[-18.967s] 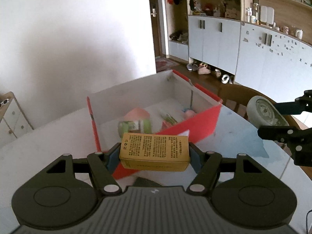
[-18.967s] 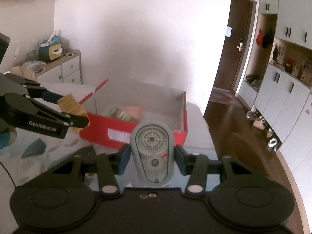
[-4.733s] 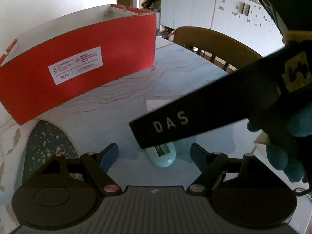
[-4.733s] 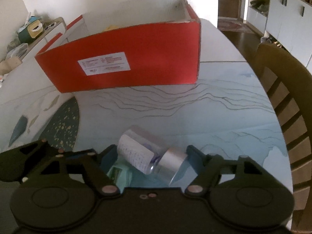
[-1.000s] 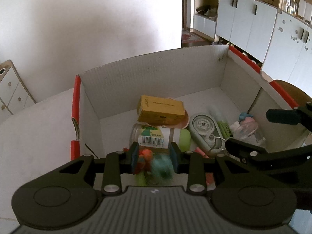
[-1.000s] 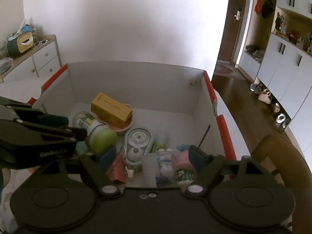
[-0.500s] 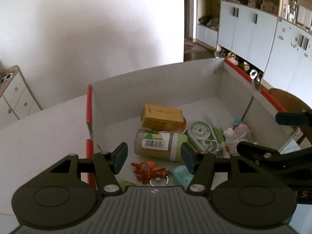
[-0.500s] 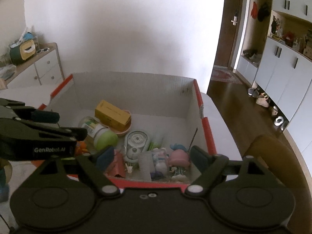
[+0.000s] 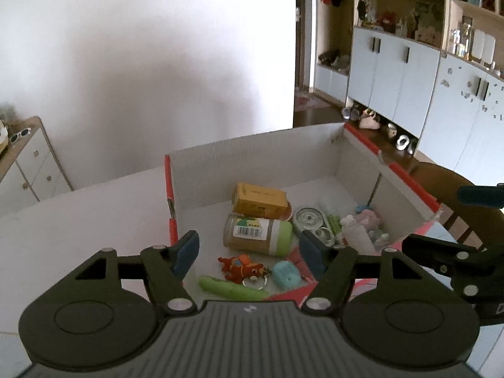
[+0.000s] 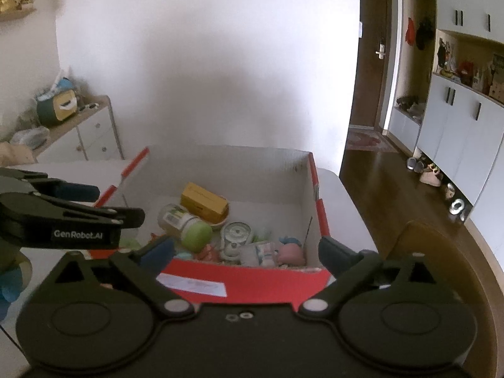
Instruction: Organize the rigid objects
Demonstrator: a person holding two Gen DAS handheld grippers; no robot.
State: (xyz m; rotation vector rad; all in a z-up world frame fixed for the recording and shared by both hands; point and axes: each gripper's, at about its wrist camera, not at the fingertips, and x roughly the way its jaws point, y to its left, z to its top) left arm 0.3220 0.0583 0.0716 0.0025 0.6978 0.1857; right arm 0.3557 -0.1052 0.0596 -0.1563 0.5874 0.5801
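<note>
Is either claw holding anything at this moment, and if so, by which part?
Nothing is held. The left claw and right claw are both open and empty above the red cardboard box.

The box (image 9: 406, 176) is red outside, white inside. In it lie a yellow carton (image 9: 259, 200), a green-capped jar (image 9: 256, 234), an orange toy (image 9: 241, 266) and a mint case (image 9: 285, 274).

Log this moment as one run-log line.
left gripper: open, empty | right gripper: open, empty | red cardboard box: holds yellow box, jar, orange toy keychain
</note>
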